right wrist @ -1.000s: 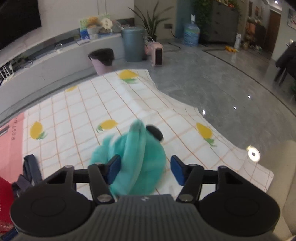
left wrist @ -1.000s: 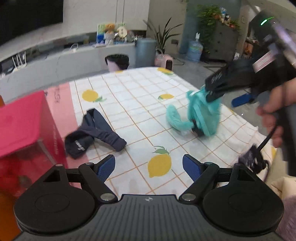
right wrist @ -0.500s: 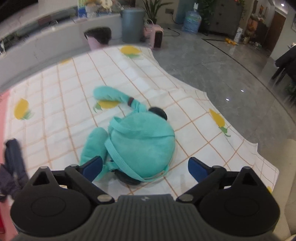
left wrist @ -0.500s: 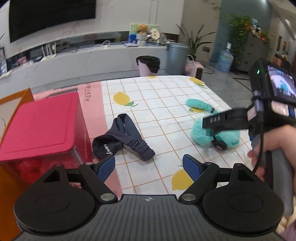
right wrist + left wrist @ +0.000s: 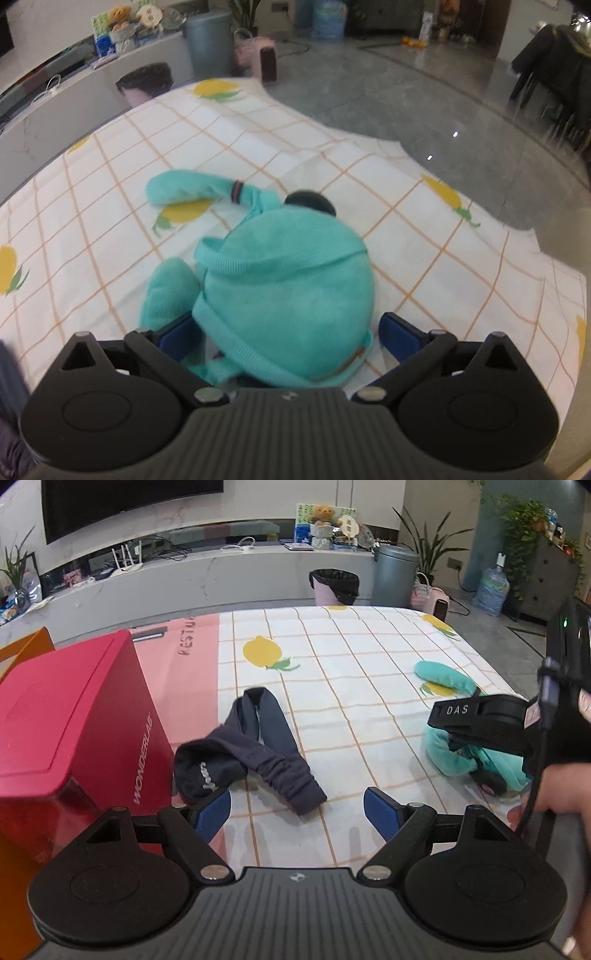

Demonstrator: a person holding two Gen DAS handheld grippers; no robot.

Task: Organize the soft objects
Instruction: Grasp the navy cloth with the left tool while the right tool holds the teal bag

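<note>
A teal plush toy [image 5: 288, 280] lies on the lemon-print tablecloth [image 5: 110, 177]. My right gripper [image 5: 291, 334] is open, its blue fingers on either side of the toy's round body, close over it. The toy also shows in the left wrist view [image 5: 447, 760], partly hidden by the right gripper's body [image 5: 487, 727]. A dark navy garment [image 5: 251, 753] lies crumpled on the cloth just ahead of my left gripper [image 5: 297, 810], which is open and empty, low over the table.
A red box [image 5: 70, 734] marked WONDERLAB stands at the left, beside an orange box [image 5: 26, 650]. The tablecloth's right edge [image 5: 517, 229] drops to the grey floor. A low counter, bins and plants stand beyond the table.
The right gripper let go of the teal toy, which now lies flat on the cloth, and has come down lower over it with its jaws wide. The left gripper swung left toward the navy garment.
</note>
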